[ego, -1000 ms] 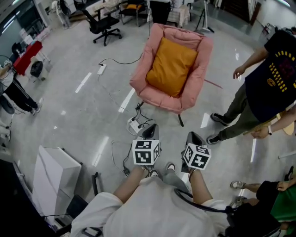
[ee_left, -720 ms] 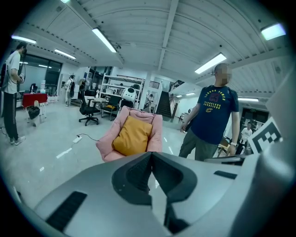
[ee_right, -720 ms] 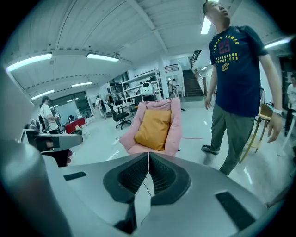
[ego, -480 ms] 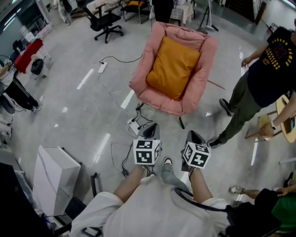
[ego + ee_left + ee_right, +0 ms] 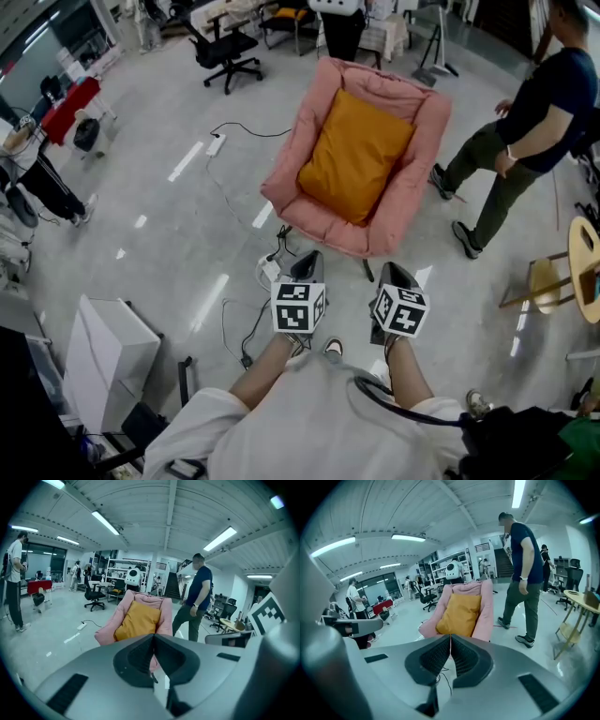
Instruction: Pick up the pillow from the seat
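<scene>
While held side by side above the grey floor, left tool and right tool with jaws pressed together on nothing, short of pink seat ahead, orange pillow lying in that seat against its backrest, untouched, person standing beside the seat.

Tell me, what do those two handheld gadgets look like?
Both the left gripper and right gripper are dark grey, with ribbed black pads and a cube of black-and-white square markers. The person wears a white short-sleeved shirt; a black cable crosses it.
</scene>
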The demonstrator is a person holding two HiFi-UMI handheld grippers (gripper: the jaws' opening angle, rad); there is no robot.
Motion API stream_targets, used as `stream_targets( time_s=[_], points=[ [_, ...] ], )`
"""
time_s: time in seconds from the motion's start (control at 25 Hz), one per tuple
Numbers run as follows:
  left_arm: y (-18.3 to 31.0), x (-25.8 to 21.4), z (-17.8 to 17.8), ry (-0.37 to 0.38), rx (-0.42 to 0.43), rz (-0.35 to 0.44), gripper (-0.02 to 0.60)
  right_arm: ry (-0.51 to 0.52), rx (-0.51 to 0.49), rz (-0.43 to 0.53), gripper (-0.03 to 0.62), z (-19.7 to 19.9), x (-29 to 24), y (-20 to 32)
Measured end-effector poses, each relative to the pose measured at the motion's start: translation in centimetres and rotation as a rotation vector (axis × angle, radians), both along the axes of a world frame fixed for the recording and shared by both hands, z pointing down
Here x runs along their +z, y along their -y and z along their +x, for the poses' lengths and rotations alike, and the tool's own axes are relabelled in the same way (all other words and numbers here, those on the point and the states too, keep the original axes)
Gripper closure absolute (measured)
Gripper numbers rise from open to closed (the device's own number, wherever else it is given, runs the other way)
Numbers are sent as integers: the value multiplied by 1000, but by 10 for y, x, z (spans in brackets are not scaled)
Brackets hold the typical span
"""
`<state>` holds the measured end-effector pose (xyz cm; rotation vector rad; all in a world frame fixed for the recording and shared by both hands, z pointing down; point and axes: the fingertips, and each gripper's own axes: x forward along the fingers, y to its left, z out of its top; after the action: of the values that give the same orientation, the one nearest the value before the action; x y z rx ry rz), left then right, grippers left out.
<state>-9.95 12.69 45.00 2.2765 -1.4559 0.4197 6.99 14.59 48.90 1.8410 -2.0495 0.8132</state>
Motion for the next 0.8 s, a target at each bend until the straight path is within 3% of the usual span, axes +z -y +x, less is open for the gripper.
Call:
stream_targets(
  time_s=[0.8],
  points=[
    [56,13,30,22,-38,-30,572,6,-40,-59,563,29,22,58]
  ],
)
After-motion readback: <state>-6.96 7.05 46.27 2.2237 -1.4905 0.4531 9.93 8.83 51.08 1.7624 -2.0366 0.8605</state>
